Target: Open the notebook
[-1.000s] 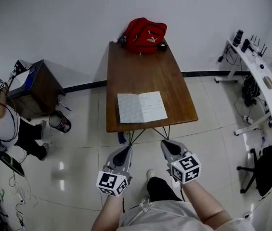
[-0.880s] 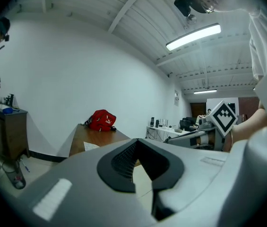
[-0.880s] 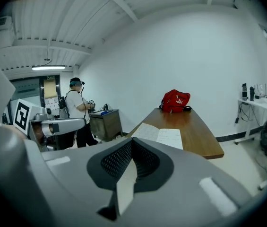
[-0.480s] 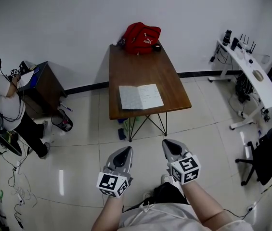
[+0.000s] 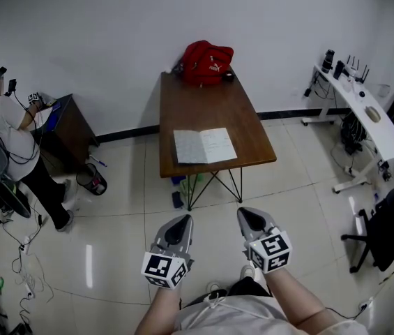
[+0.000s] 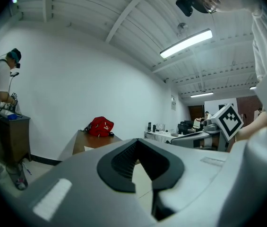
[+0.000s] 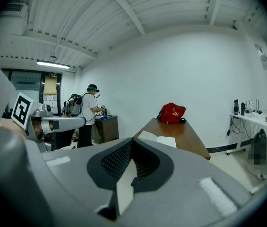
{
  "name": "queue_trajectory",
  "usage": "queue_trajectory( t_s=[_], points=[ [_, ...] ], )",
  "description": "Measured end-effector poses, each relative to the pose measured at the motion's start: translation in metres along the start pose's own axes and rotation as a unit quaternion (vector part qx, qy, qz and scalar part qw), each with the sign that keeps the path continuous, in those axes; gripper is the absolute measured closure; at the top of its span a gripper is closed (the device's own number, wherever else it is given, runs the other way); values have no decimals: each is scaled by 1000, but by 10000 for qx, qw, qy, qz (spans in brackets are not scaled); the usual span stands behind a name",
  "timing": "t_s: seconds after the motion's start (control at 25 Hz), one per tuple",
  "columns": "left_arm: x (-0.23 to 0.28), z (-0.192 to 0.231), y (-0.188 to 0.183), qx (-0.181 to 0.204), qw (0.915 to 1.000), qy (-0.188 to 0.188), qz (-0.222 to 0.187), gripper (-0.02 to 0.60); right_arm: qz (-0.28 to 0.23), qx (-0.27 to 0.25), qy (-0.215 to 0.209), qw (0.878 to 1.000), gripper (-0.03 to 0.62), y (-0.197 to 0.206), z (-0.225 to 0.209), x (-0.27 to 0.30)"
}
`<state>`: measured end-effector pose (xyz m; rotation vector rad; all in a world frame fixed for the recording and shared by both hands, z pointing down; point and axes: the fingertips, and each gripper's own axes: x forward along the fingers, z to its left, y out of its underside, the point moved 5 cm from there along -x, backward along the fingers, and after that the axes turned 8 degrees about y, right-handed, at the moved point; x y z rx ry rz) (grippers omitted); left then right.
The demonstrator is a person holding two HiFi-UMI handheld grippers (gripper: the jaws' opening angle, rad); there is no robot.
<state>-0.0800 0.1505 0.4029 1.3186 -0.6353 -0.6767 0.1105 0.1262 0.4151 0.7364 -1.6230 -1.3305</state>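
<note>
1. Closest in, the left gripper is held out over the tiled floor. Its jaws are pressed together with nothing between them, and its marker cube sits just in front of the person's arm.
2. Alongside it is the right gripper, also with its jaws closed tight and gripping nothing. Its own cube faces up at the camera. The two grippers sit side by side, apart from each other, both aimed at the table.
3. Both are well short of the table, with bare tile between the jaw tips and its near edge.
4. Under the near edge, by the thin metal legs, a small dark item lies on the floor; I can't tell what it is.
5. Now the notebook: it lies open and flat on the table, white pages up, close to the near edge and about midway between the left and right edges. No gripper is touching it.
6. Beyond it the wood is bare up to the far edge, where a red bag sits against the wall with a small dark round object just beside it.
7. Off to the left, a person stands at a dark cabinet.
8. Off to the right, a white desk carries small devices, with a black chair nearer.
</note>
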Motion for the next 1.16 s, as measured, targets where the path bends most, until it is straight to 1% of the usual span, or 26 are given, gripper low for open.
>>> queue_trajectory(
  t_s=[0.28,0.6,0.92,1.16],
  points=[
    [4,-4,1,-16,10000,-27,-2,577,-16,-114,-51,9999,588,1,-3,-1],
    [5,-3,5,-14,9998,-195,28,577,-32,-40,-126,9999,587,-1,-8,1],
    [4,0,3,-113,9995,-274,-107,577,1,-130,-91,9999,587,0,-9,3],
    [2,1,3,-99,9995,-306,-53,577,37,-159,-34,9999,587,1,-7,5]
  ],
)
